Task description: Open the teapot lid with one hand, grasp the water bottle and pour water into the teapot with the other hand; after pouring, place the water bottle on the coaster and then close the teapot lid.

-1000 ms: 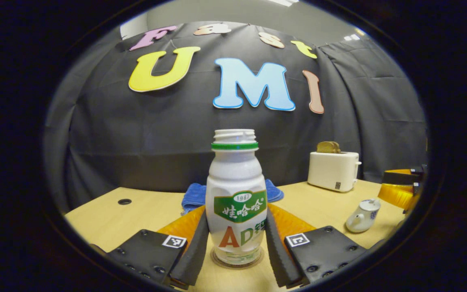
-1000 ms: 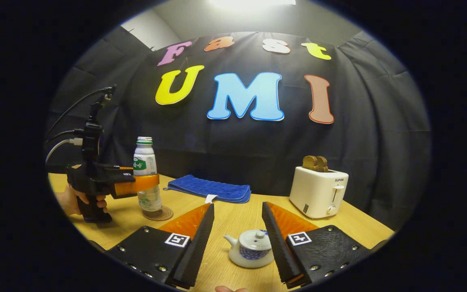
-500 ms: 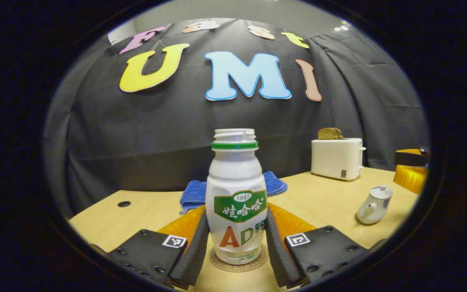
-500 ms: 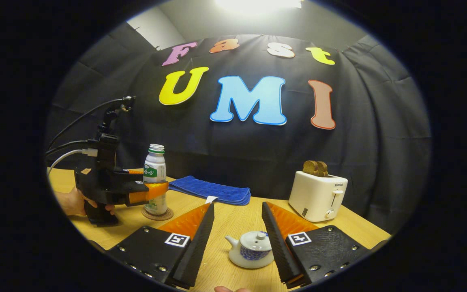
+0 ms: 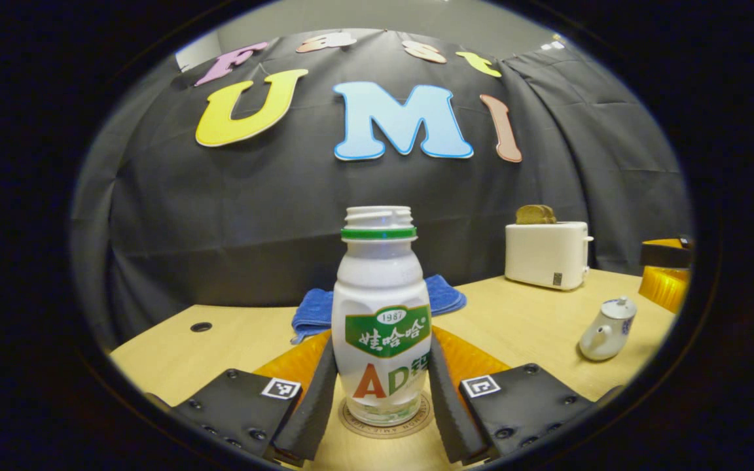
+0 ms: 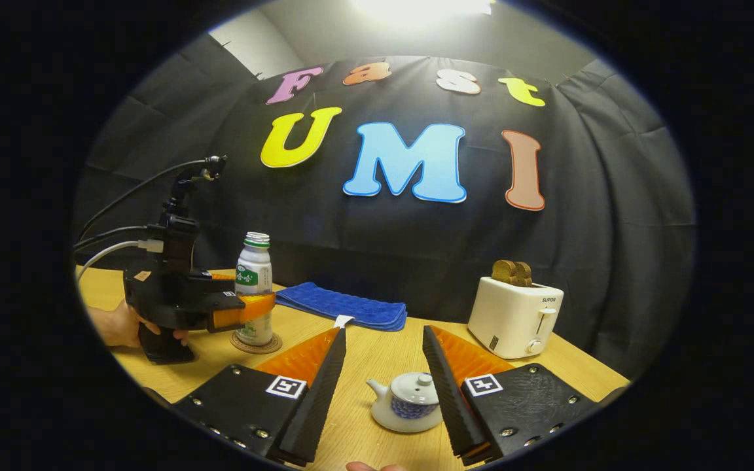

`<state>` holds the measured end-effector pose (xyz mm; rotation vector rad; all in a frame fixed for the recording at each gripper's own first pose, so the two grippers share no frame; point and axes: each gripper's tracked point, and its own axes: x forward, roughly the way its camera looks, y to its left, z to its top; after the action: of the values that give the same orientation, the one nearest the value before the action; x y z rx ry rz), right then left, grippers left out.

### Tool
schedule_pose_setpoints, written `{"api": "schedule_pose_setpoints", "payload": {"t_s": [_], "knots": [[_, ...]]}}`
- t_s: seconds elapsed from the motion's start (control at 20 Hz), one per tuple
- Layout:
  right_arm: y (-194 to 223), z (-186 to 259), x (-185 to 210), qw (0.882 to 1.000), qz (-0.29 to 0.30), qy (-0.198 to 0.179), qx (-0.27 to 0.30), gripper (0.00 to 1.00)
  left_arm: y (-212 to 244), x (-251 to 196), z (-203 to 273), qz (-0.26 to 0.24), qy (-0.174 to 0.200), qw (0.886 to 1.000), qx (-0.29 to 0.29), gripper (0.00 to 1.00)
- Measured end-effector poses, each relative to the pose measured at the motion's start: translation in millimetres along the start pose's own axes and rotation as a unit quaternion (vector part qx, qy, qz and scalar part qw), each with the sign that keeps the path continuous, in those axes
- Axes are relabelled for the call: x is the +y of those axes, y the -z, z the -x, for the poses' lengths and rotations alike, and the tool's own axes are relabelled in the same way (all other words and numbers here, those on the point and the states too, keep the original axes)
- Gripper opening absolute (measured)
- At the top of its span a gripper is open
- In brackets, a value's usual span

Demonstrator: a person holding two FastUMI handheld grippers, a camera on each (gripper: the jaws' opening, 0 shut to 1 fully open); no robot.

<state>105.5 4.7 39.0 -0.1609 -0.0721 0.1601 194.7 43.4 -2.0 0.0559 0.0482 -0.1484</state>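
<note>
Bottle: we see the water bottle (image 5: pixel 380 314) upright on the coaster (image 5: pixel 387 425), left tongs (image 5: pixel 380 392) clamped on it — a jerky release could topple it.
Teapot: right of the coaster, lid on; right tongs (image 6: pixel 383 386) gape wide around the teapot (image 6: pixel 408 409), holding nothing — we risk knocking it.

A staged recording booth: black cloth wall (image 6: pixel 612 216) behind a wooden worktop (image 6: pixel 377 353) holding a toaster (image 6: pixel 514 317) and folded towel (image 6: pixel 344 305).

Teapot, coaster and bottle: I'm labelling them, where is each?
teapot (image 6: pixel 407 411): right gripper view, on its body.
coaster (image 5: pixel 386 428): left gripper view, front rim.
bottle (image 5: pixel 383 288): left gripper view, upper body.
</note>
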Motion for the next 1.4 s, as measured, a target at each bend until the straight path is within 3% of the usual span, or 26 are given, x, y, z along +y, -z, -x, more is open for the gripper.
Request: {"api": "schedule_pose_setpoints", "payload": {"t_s": [0.1,0.25,1.2,1.4], "knots": [[0,0,0,1.0,0.0,-0.001,0.0,0.73,0,-2,-2,0.005,0.0,1.0,-0.003,0.79],[-3,1,1,1.0,-0.004,-0.004,-0.004,0.73,-4,-6,1,0.014,0.009,1.0,-0.007,1.0],[-12,12,20,1.0,0.005,-0.021,-0.018,0.73,-27,3,49,0.012,-0.022,0.999,-0.027,1.0],[-13,28,25,1.0,-0.011,0.014,0.003,0.73,-30,-10,102,0.009,-0.034,0.999,-0.025,1.0]]}}
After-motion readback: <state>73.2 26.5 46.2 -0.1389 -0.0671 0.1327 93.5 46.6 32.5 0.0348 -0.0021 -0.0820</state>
